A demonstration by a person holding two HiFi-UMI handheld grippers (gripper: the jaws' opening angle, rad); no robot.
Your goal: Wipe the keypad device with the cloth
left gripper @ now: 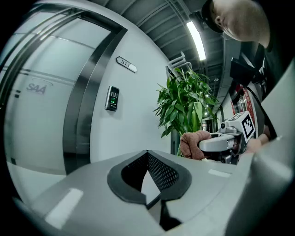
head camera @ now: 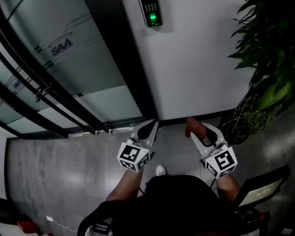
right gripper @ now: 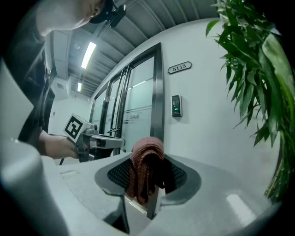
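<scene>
The keypad device is a small dark box with a green light, fixed high on the white wall; it also shows in the left gripper view and the right gripper view. My right gripper is shut on a reddish-brown cloth, which hangs folded between its jaws and pokes out at the tip. My left gripper is shut with nothing in it. Both grippers hang low near the floor, well short of the keypad. The left gripper view shows the cloth in the right gripper.
A glass door with dark frame and a handle stands left of the keypad. A tall potted plant fills the right side, close to my right gripper. A room number plate hangs above the keypad. A wheeled base sits at the lower right.
</scene>
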